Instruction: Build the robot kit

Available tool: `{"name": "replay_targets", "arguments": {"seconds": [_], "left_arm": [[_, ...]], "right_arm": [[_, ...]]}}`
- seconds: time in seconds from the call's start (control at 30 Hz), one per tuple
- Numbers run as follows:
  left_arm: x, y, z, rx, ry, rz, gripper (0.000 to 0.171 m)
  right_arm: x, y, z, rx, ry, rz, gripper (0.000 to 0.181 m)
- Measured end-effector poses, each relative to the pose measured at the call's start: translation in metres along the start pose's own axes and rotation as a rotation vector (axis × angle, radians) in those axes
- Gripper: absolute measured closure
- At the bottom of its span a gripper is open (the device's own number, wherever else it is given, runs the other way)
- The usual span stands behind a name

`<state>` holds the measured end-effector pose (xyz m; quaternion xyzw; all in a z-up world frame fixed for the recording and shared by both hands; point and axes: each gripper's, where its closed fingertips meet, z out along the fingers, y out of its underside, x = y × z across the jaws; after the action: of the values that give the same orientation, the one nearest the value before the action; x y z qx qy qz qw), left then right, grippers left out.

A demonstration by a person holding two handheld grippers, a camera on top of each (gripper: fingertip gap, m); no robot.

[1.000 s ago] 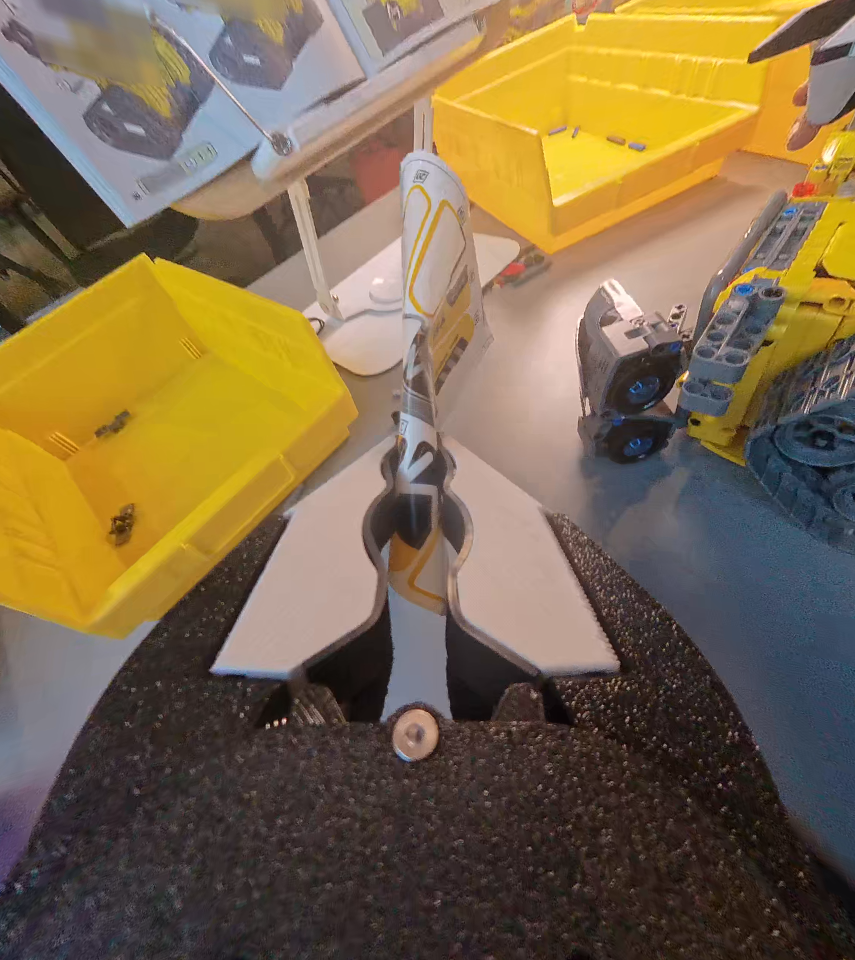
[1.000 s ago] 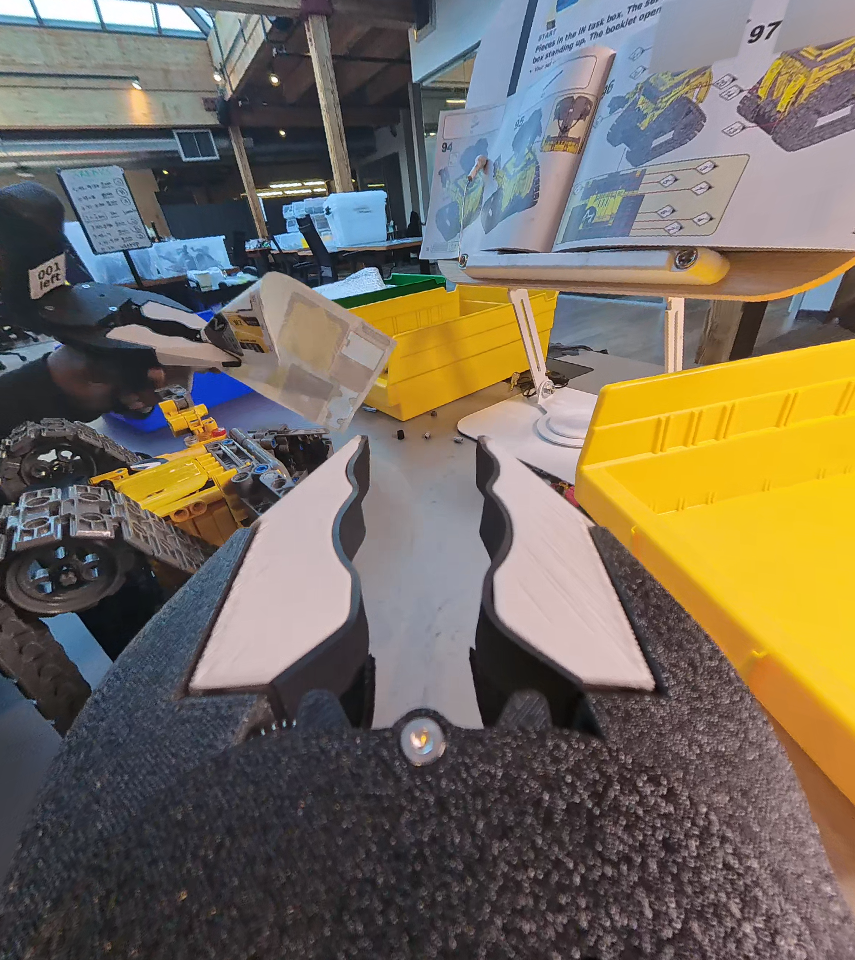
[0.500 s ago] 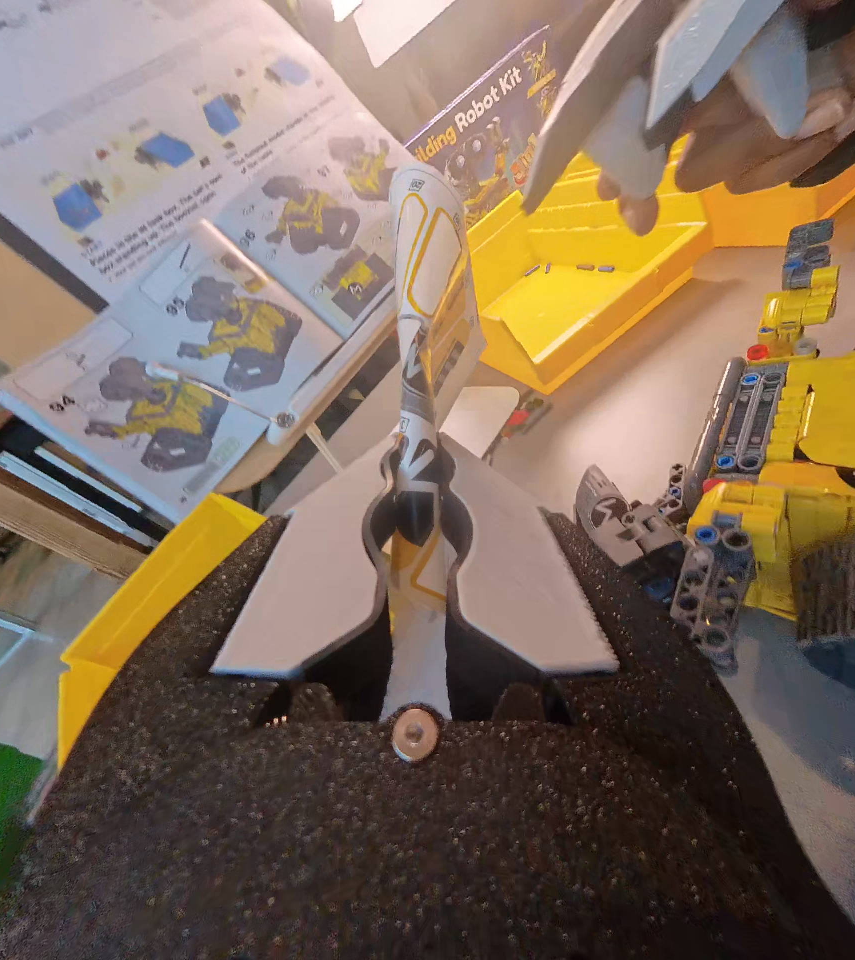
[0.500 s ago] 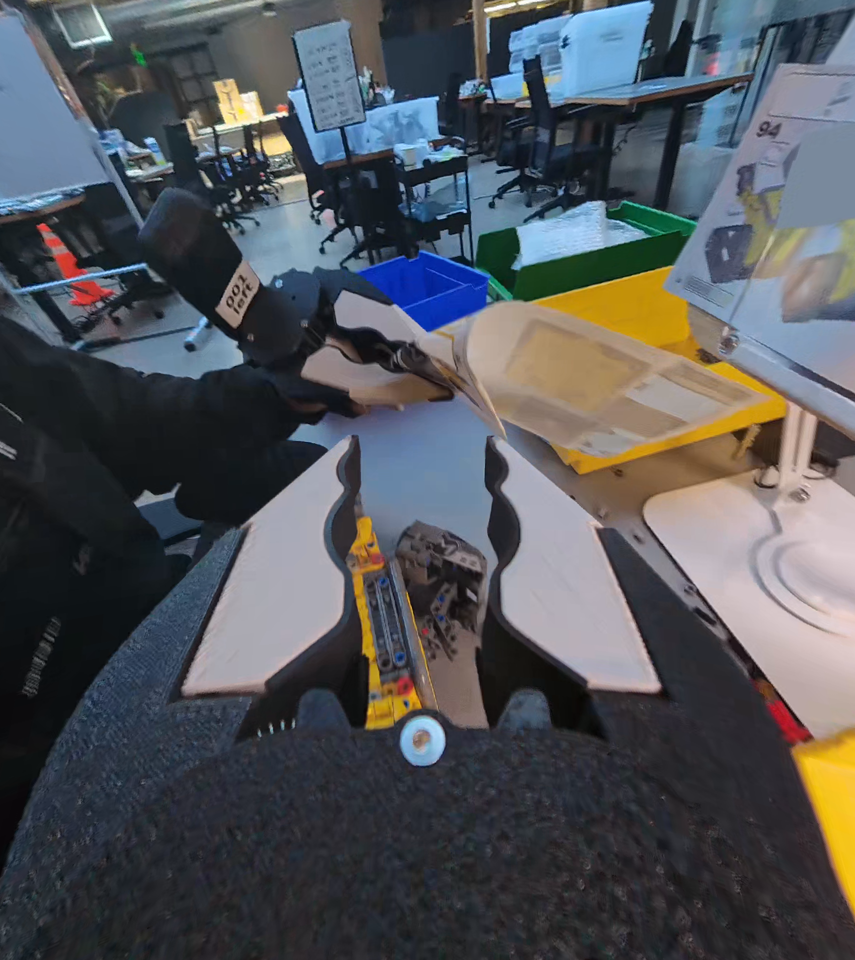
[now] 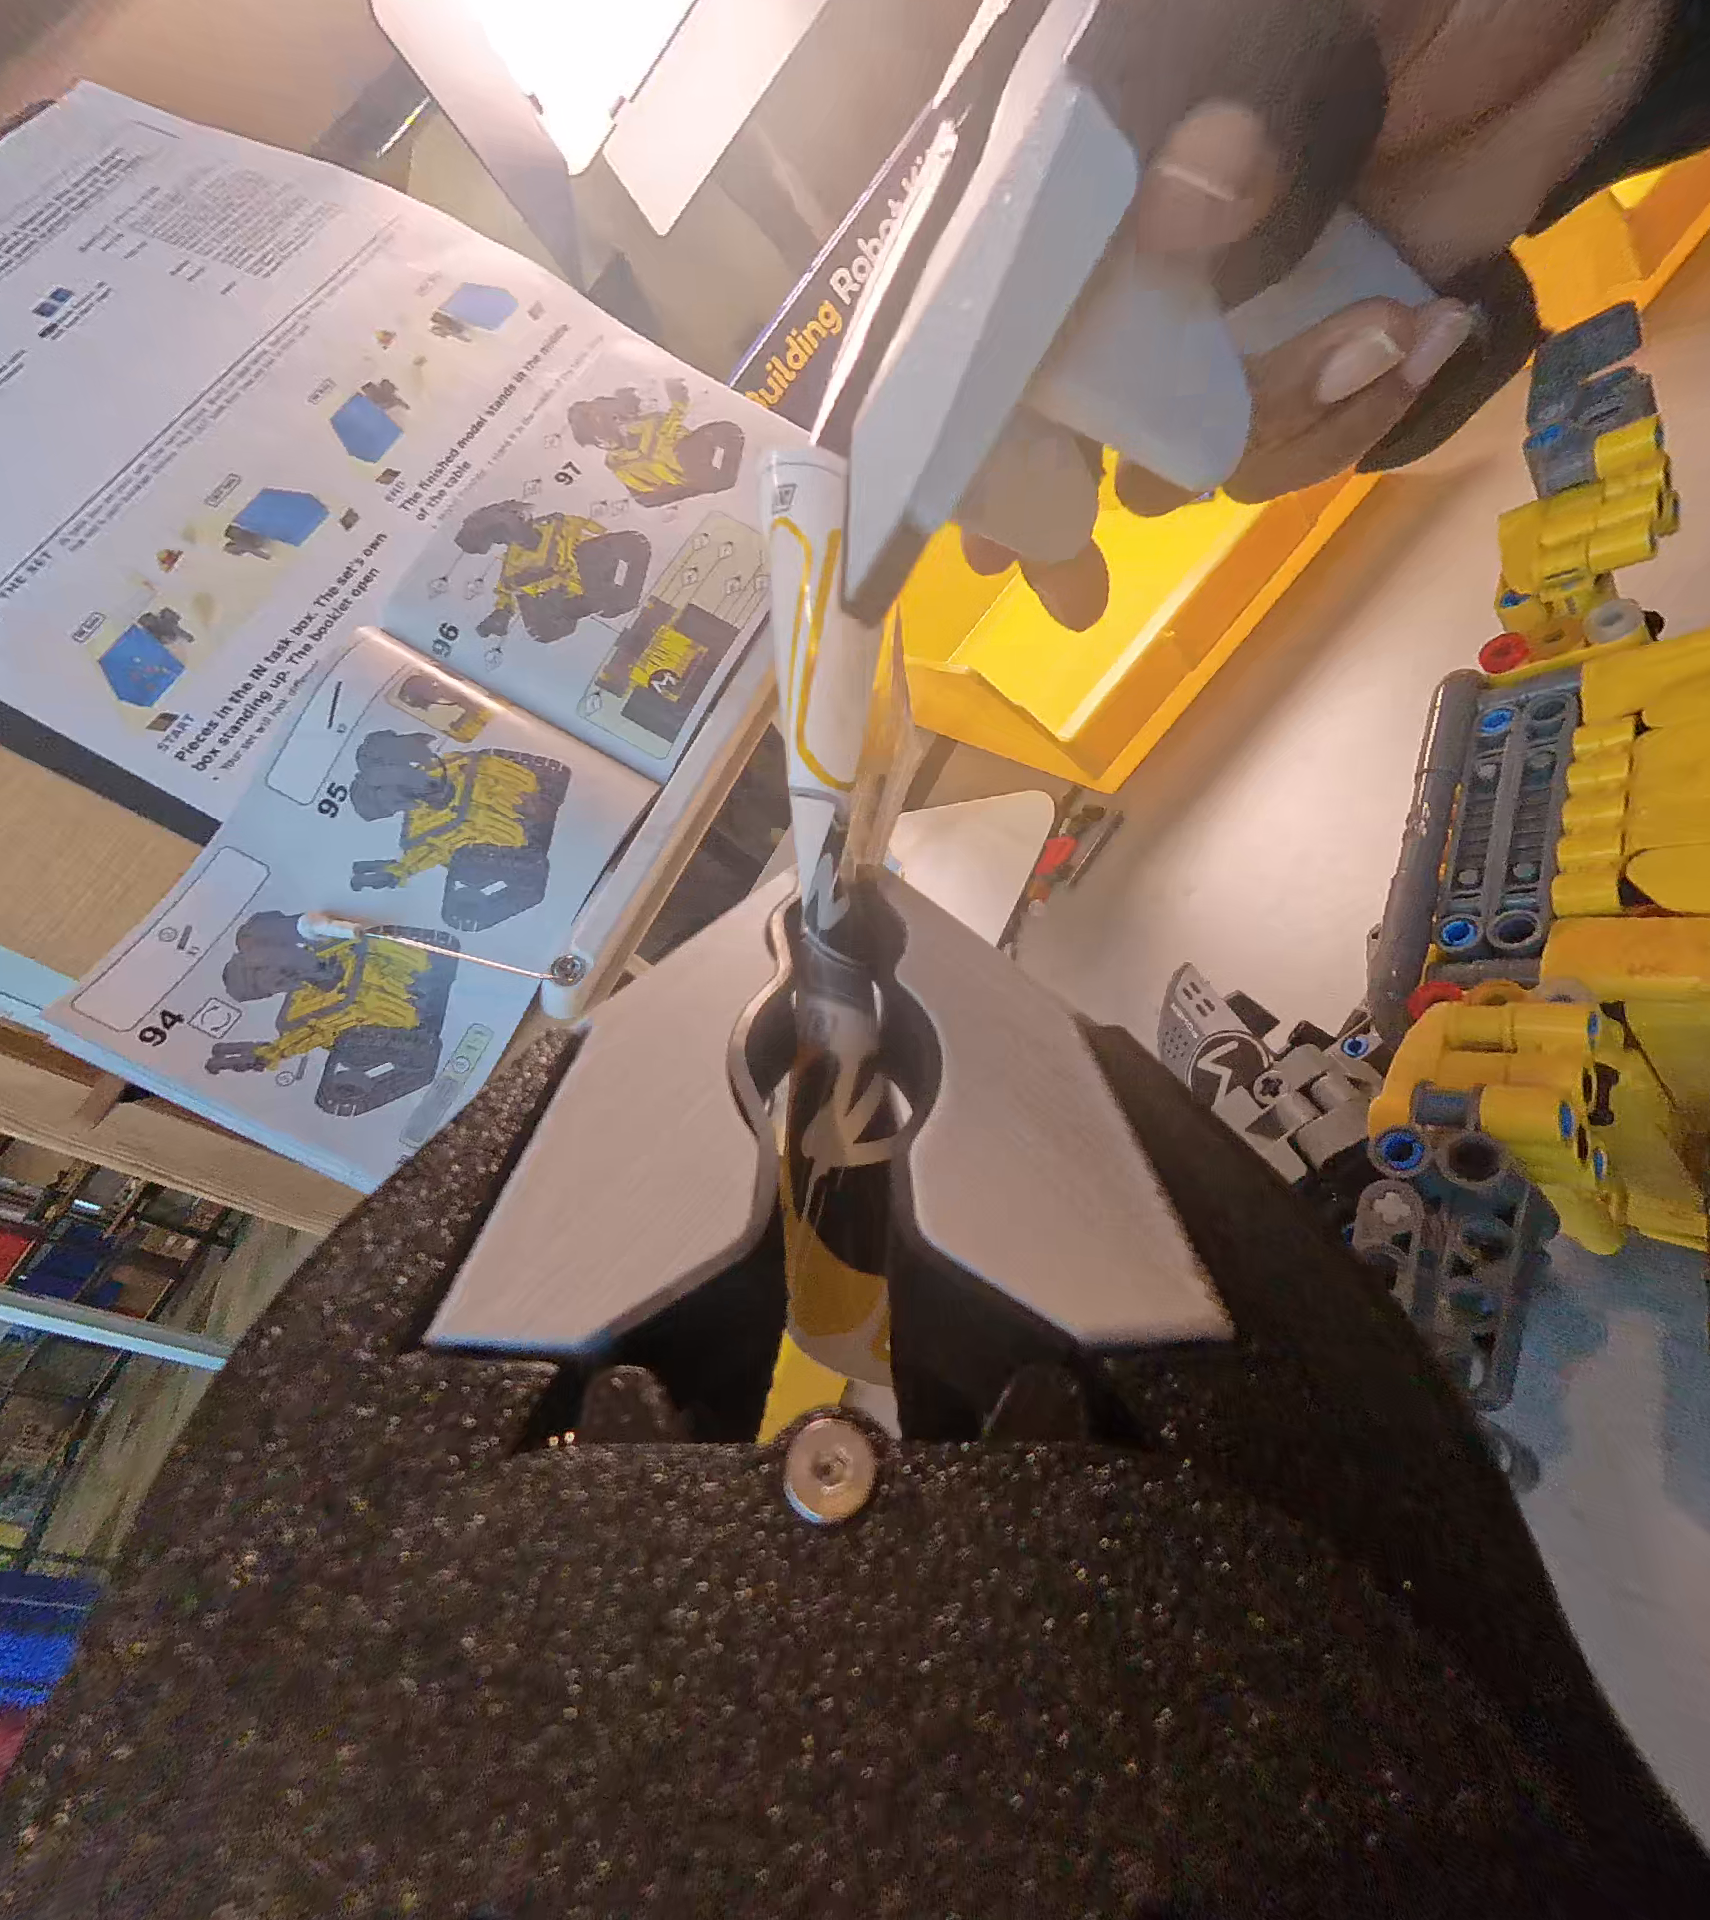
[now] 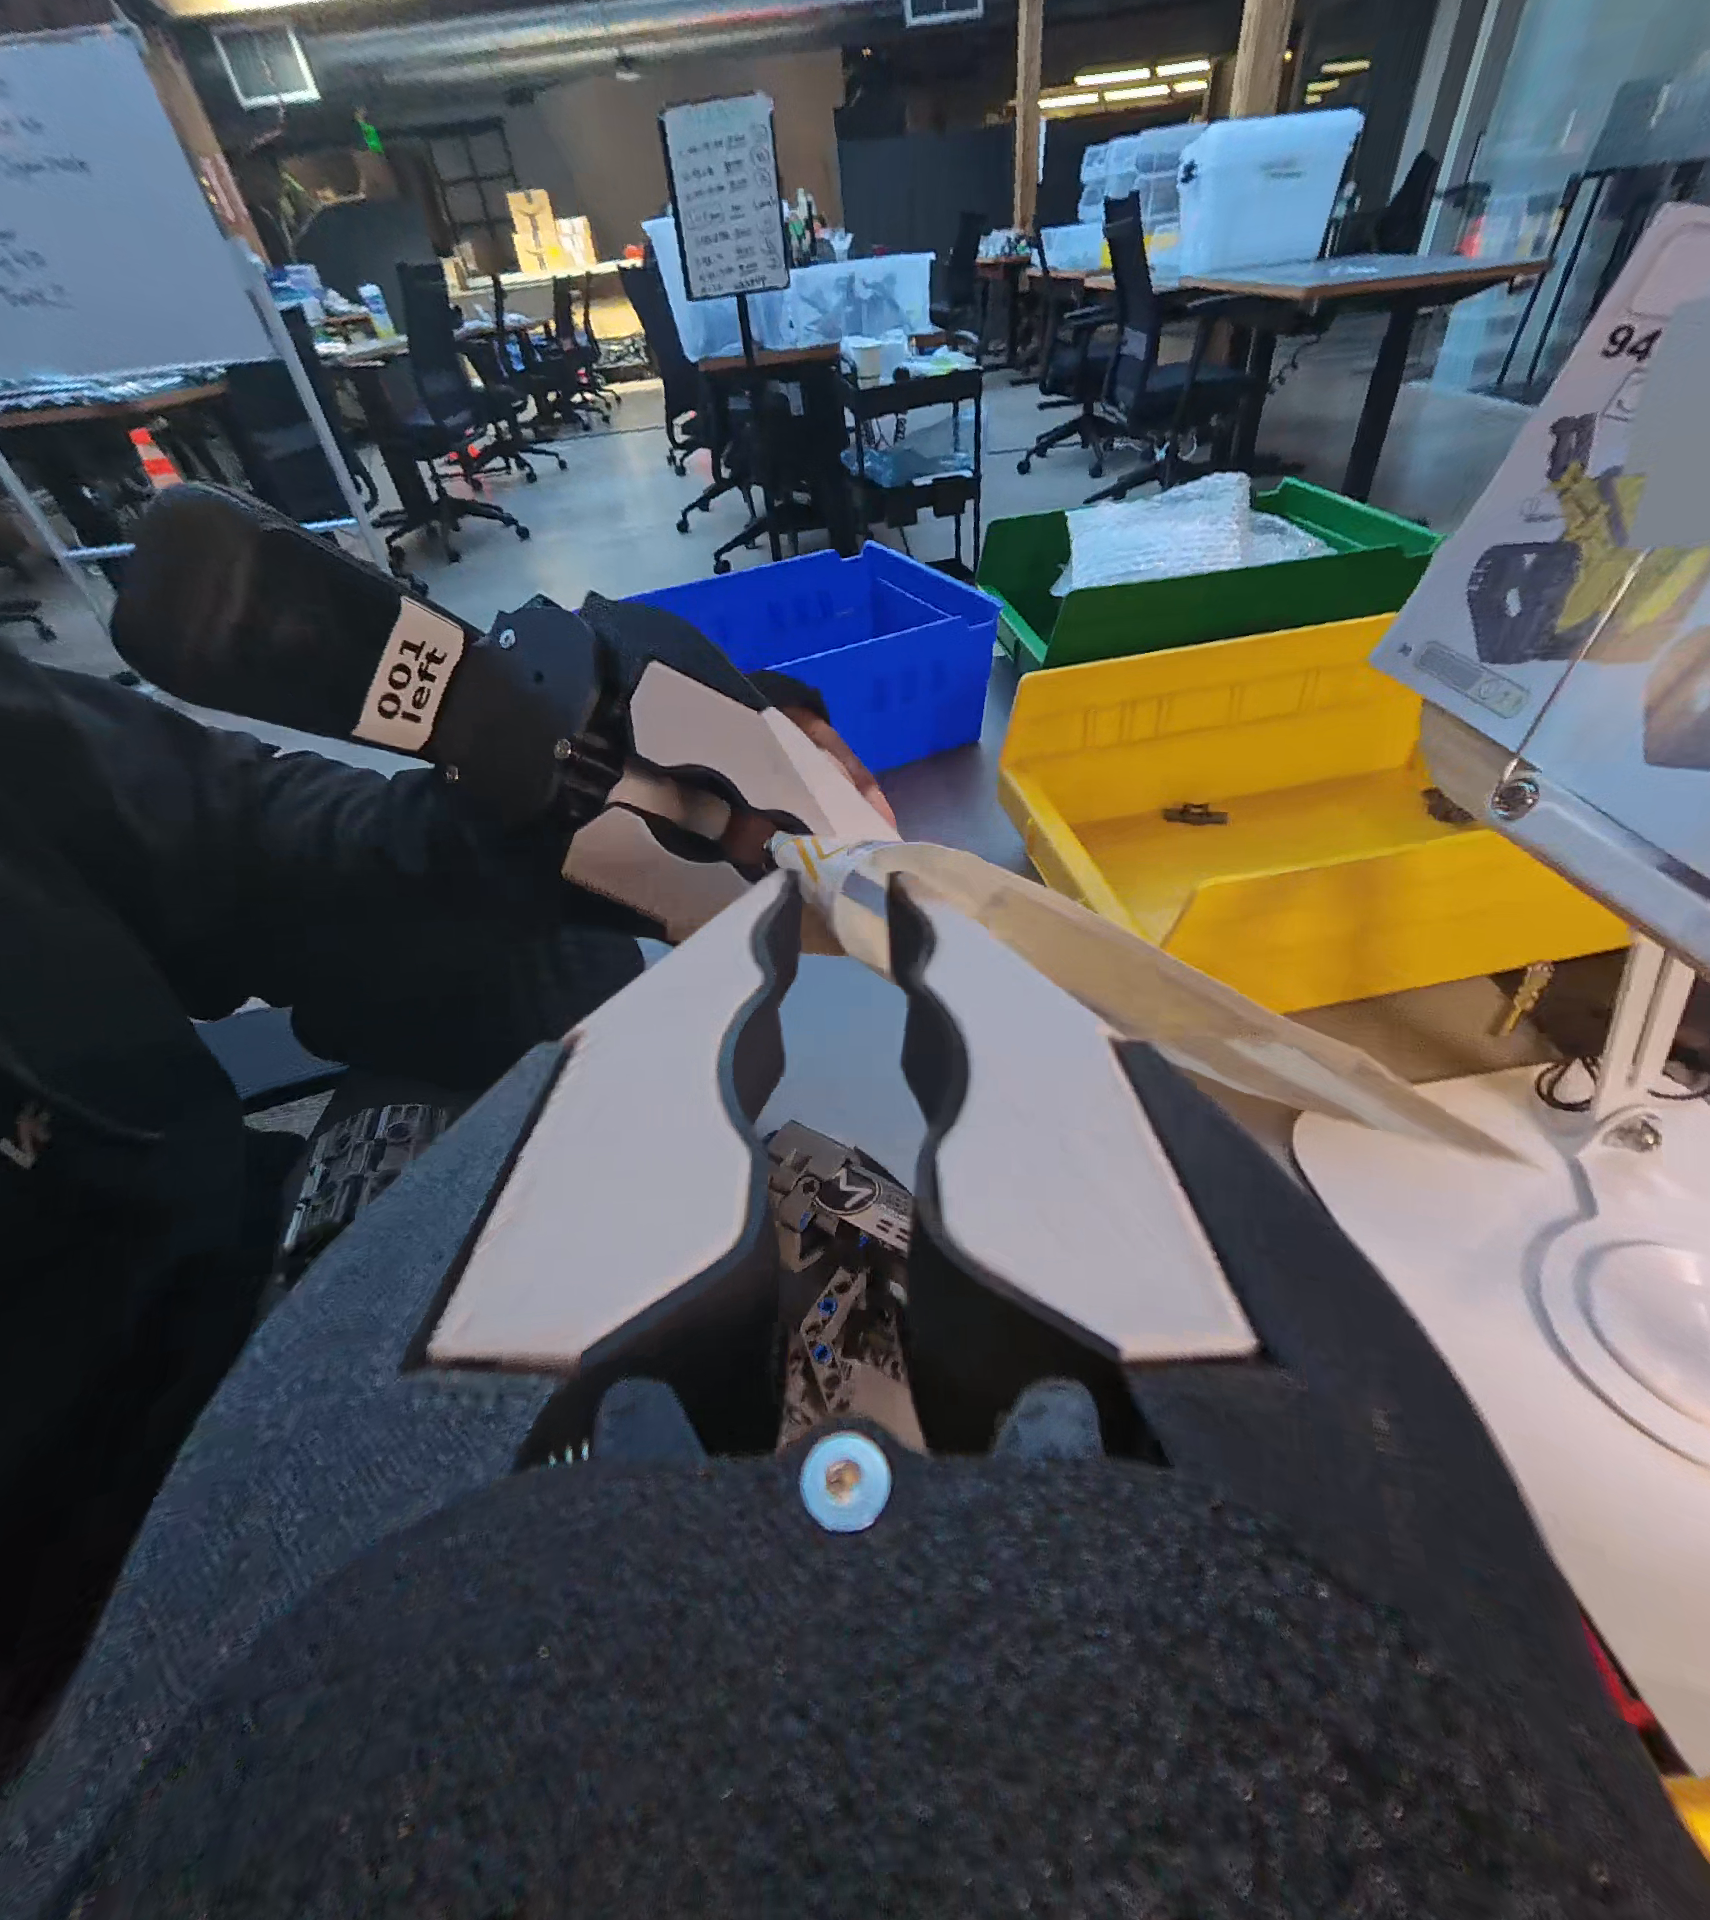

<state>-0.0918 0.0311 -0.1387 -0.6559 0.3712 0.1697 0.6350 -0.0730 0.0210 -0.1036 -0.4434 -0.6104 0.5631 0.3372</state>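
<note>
Right tongs (image 6: 838, 914) nearer, parted, left tongs (image 5: 843, 914) clamping sheet (image 5: 825, 665)

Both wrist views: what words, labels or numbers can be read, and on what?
I don't quote writing; it stands on:
Open booklet: legible text, step numbers.
Dark box behind it: large lettering.
White tag on left gripper: legible.
Sheet it grips: marks only.
Whiteboard, standing sign: too small.

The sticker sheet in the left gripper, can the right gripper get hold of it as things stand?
Probably yes. The right gripper is open with the sticker sheet right at its fingertips, apparently just entering the gap. The left gripper is shut on one end, and nothing lies between them.
</note>
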Motion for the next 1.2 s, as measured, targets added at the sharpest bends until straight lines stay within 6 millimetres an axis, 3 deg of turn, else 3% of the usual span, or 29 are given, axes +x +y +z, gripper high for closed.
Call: {"name": "replay_targets", "arguments": {"seconds": [0.03,0.1,0.17,0.23,0.33,0.4,0.43,0.53,0.63,0.77,0.9,1.07,1.13,1.2], "left_arm": [[0.002,0.0,0.0,0.011,0.018,-0.032,0.161],[0.005,-0.001,-0.003,0.06,0.093,-0.177,0.134],[-0.002,0.0,-0.009,0.133,0.187,-0.446,0.108],[-0.014,-0.006,-0.018,0.267,0.327,-0.807,0.092],[-0.021,-0.032,-0.046,0.527,0.712,-1.221,0.095],[-0.024,-0.053,-0.07,0.709,0.939,-1.35,0.101],[-0.023,-0.059,-0.076,0.758,0.989,-1.352,0.107],[-0.016,-0.07,-0.079,0.77,1.007,-1.309,0.106],[-0.021,-0.063,-0.069,0.737,0.922,-1.343,0.106],[-0.021,-0.043,-0.053,0.675,0.798,-1.376,0.139],[-0.015,-0.031,-0.041,0.571,0.67,-1.27,0.17],[-0.003,-0.03,-0.044,0.528,0.625,-1.069,0.171],[0.001,-0.032,-0.045,0.533,0.633,-1.028,0.171],[0.005,-0.031,-0.046,0.527,0.633,-0.995,0.171]], "right_arm": [[-0.003,0.001,0.0,0.003,-0.021,-0.033,0.177],[-0.008,-0.001,-0.004,0.026,-0.04,-0.125,0.181],[-0.014,-0.016,-0.016,0.116,-0.049,-0.218,0.181],[-0.025,-0.04,-0.033,0.255,-0.079,-0.273,0.181],[-0.046,-0.059,-0.051,0.372,-0.104,-0.409,0.181],[-0.049,-0.053,-0.049,0.329,-0.113,-0.425,0.181],[-0.044,-0.047,-0.045,0.3,-0.097,-0.421,0.181],[-0.025,-0.026,-0.035,0.234,-0.081,-0.335,0.181],[-0.025,-0.014,-0.028,0.2,-0.121,-0.277,0.181],[-0.016,0.008,-0.015,0.053,-0.114,-0.168,0.181],[-0.012,0.02,-0.012,-0.004,-0.15,-0.026,0.181],[-0.016,0.029,-0.015,-0.051,-0.163,-0.094,0.181],[-0.016,0.027,-0.014,-0.035,-0.169,-0.061,0.162],[-0.018,0.021,-0.014,0.006,-0.196,-0.009,0.155]]}}
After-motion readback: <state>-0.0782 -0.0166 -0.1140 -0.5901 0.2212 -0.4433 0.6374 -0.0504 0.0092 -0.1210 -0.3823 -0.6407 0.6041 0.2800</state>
